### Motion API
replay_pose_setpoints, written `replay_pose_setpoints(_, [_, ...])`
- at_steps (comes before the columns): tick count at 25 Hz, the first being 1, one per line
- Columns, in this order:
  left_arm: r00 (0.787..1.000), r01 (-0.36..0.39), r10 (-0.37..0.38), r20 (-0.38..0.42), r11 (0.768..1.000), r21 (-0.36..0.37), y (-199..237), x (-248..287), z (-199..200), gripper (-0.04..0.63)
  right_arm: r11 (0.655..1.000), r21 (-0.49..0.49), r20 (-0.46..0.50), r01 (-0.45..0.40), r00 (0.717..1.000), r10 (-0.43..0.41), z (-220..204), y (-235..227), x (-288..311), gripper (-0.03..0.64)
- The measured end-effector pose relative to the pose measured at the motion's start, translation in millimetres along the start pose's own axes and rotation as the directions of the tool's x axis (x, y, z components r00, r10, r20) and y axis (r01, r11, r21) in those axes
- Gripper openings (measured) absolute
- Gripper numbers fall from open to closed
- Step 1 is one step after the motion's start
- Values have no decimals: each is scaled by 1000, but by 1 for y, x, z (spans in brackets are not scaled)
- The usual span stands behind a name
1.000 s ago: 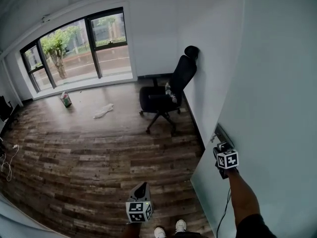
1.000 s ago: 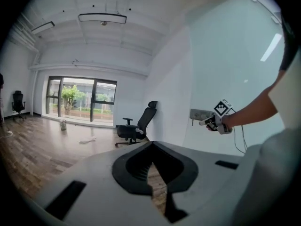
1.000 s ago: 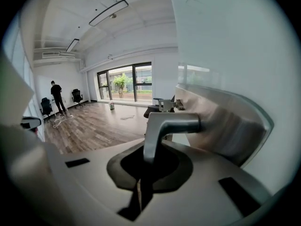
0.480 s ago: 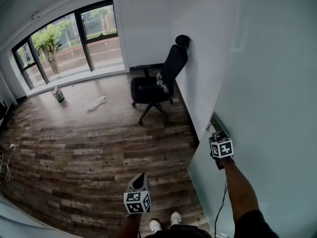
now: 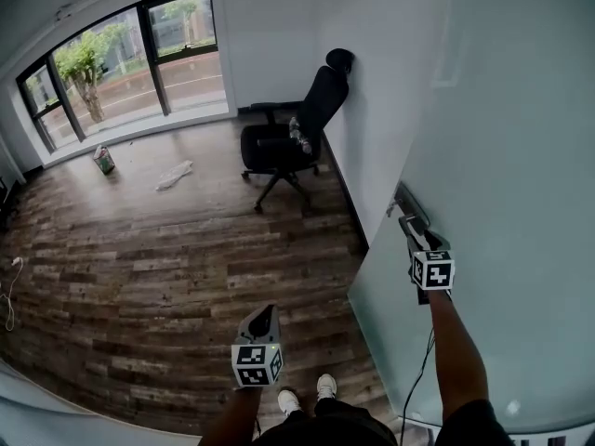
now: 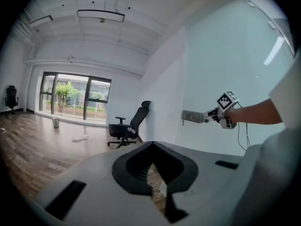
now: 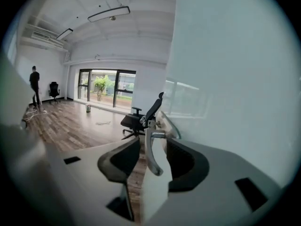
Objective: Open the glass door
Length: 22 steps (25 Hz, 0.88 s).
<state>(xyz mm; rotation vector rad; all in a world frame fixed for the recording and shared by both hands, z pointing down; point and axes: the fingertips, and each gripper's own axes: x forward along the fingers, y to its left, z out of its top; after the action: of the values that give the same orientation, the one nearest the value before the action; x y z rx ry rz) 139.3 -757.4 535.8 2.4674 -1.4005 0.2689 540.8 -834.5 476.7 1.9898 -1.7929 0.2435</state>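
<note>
The frosted glass door (image 5: 502,156) fills the right side of the head view, its free edge toward the room. Its metal lever handle (image 5: 401,203) sticks out from that edge. My right gripper (image 5: 413,231) reaches up to the handle. In the right gripper view the lever (image 7: 149,150) hangs between the jaws of the right gripper (image 7: 153,144), which are opening, with a gap on each side. My left gripper (image 5: 263,315) hangs low over the wood floor, shut and empty, well left of the door. The left gripper view shows the handle (image 6: 193,117) and the right gripper (image 6: 208,115) on it.
A black office chair (image 5: 284,142) stands against the white wall beyond the door. A can (image 5: 102,159) and a white scrap (image 5: 175,173) lie on the floor near the big window (image 5: 121,59). A person (image 7: 34,81) stands far off by the left wall.
My right gripper has risen and tipped up along the door edge, and its jaws now stand apart around the lever. The left gripper has drifted a little forward.
</note>
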Motion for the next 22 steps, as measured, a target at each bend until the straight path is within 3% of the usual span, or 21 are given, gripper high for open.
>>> replay_pose_setpoints(4, [1000, 21, -21, 7, 1000, 1, -8, -31, -9, 3, 999, 28, 108, 32, 994, -35, 1, 21, -65, 169])
replay_pose_setpoints(11, [1000, -11, 10, 26, 999, 39, -28, -93, -24, 3, 993, 34, 178, -117, 978, 109, -31, 98, -160, 167])
replay_pose_setpoints(14, [998, -59, 59, 37, 998, -5, -44, -134, -35, 3, 986, 12, 181, -165, 970, 161, -67, 116, -212, 106])
replay_pose_setpoints(16, [995, -72, 76, 65, 996, -60, -62, -159, -41, 3, 983, 28, 199, -182, 965, 173, -91, 117, -243, 34])
replay_pose_setpoints(19, [992, -46, 57, 116, 994, -97, -108, -193, -52, 3, 977, 35, 235, -209, 952, 195, -120, 116, -283, 15])
replay_pose_setpoints(22, [991, -37, 49, 128, 995, -89, -155, -237, -70, 3, 970, 45, 269, -239, 938, 219, -146, 123, -338, 14])
